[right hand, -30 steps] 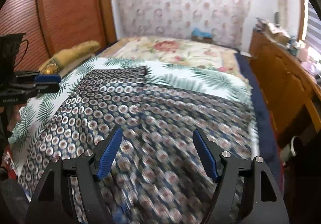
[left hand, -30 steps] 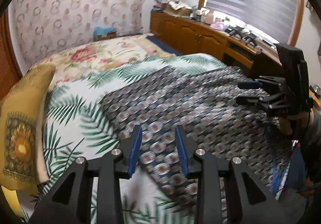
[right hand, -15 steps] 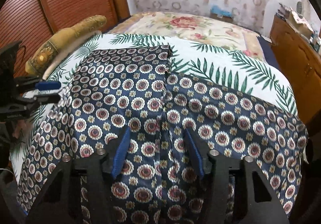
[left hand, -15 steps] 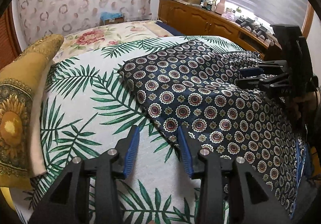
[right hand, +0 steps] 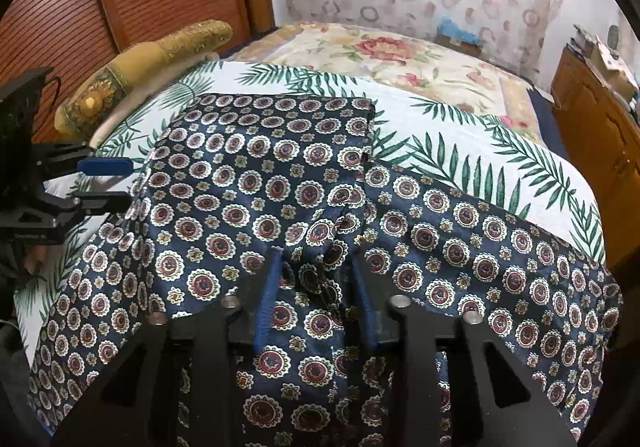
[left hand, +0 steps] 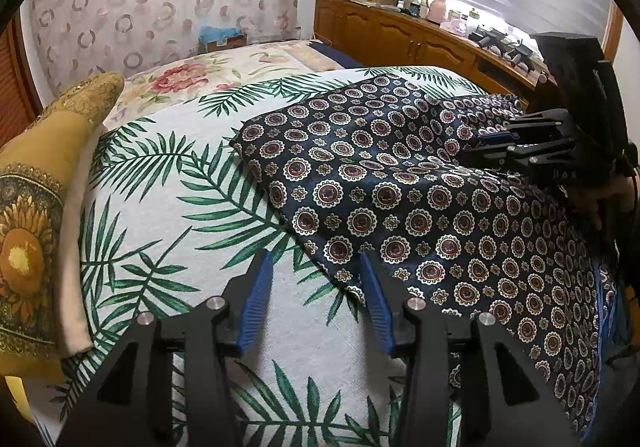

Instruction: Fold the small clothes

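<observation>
- Right gripper point(right hand: 316, 283) sits low over the middle of the navy medallion-print garment point(right hand: 256, 207); its jaws have just been closing and now stand narrow, with a raised ridge of the cloth bunched between the blue pads point(right hand: 266, 299). I read this as a pinch at the centre seam, taken to lift one half over the other
- Left gripper point(left hand: 316, 287) hovers at the garment's near-left edge, over the palm-leaf bedspread point(left hand: 168, 215); jaws have just been opening, now partly apart, nothing between them. Cloth edge lies just beside the right-hand pad, not gripped
- Garment lies spread flat on the bed, near end draping over the bed edge; flat spread suits a fold along the seam
- Yellow sunflower cushion point(left hand: 28, 239) sits well apart at the bedspread's far-left side, out of the working area
- My judgement: fold not yet begun; I'd want the left grip secured first
</observation>
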A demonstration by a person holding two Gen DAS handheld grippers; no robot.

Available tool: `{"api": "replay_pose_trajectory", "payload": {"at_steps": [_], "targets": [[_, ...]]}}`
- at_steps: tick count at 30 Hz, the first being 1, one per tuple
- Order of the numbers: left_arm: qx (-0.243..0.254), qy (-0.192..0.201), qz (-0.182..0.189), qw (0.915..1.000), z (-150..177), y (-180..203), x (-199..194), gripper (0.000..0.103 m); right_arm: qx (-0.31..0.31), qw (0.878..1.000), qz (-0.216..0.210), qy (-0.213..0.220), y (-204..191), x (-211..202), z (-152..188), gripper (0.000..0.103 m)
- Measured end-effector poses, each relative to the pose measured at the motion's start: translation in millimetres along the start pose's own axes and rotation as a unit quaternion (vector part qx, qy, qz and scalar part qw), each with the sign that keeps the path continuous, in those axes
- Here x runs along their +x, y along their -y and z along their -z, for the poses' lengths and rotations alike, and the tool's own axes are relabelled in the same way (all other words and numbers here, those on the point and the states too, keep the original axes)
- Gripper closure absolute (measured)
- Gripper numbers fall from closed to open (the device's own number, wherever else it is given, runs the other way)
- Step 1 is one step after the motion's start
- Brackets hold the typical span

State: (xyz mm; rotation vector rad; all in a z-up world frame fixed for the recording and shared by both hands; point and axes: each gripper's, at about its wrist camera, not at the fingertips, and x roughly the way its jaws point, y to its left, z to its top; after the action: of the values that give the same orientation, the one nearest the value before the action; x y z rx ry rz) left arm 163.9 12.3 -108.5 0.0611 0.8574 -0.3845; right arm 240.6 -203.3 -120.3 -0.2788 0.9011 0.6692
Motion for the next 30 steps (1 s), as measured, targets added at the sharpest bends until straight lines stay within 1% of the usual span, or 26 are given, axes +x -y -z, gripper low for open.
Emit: {"api": "replay_pose_trajectory", "payload": {"at_steps": [1, 2, 3, 5, 7, 9, 13, 16, 19, 24, 27, 30], "targets": [[0.000, 0.000, 0.000, 1.0000, 0, 0, 0, 0.058, 0.001, 1.000, -0.005, 0.001, 0, 0, 0, 0.084], [-0.001, 0.000, 0.001, 1.0000, 0, 0, 0, 0.058, 0.001, 1.000, -0.008, 0.002, 0, -1, 1, 0.092], [-0.004, 0.001, 0.003, 1.0000, 0, -1, -1, 0.058, 0.001, 1.000, -0.013, 0.005, 0, -1, 1, 0.097], [-0.017, 0.003, 0.007, 0.9998, 0, -3, -2, 0.058, -0.001, 1.000, -0.015, 0.008, -2, -2, 1, 0.099], [-0.026, 0.005, 0.006, 0.9996, -1, -5, -4, 0.058, -0.004, 1.000, -0.012, 0.019, -5, -6, 2, 0.101], [-0.028, 0.018, 0.004, 0.9994, -2, -2, -14, 0.058, -0.003, 0.999, -0.007, 0.039, -7, -16, 2, 0.101], [-0.025, 0.034, 0.009, 0.9991, -5, 11, -27, 0.058, -0.001, 0.996, 0.011, 0.086, -9, -49, 1, 0.102], [-0.019, 0.040, 0.015, 0.9989, -7, 24, -32, 0.058, -0.004, 0.994, 0.030, 0.103, -8, -71, 2, 0.102], [-0.009, 0.039, 0.018, 0.9990, -9, 41, -30, 0.058, -0.002, 0.993, 0.054, 0.101, 2, -84, 9, 0.102], [0.005, 0.037, 0.025, 0.9990, -11, 65, -25, 0.058, 0.022, 0.994, 0.088, 0.066, 37, -83, 36, 0.102], [0.014, 0.037, 0.027, 0.9989, -14, 79, -22, 0.058, 0.039, 0.993, 0.101, 0.051, 56, -83, 52, 0.102], [0.015, 0.037, 0.031, 0.9987, -18, 90, -18, 0.058, 0.055, 0.991, 0.108, 0.050, 70, -89, 66, 0.102]]}}
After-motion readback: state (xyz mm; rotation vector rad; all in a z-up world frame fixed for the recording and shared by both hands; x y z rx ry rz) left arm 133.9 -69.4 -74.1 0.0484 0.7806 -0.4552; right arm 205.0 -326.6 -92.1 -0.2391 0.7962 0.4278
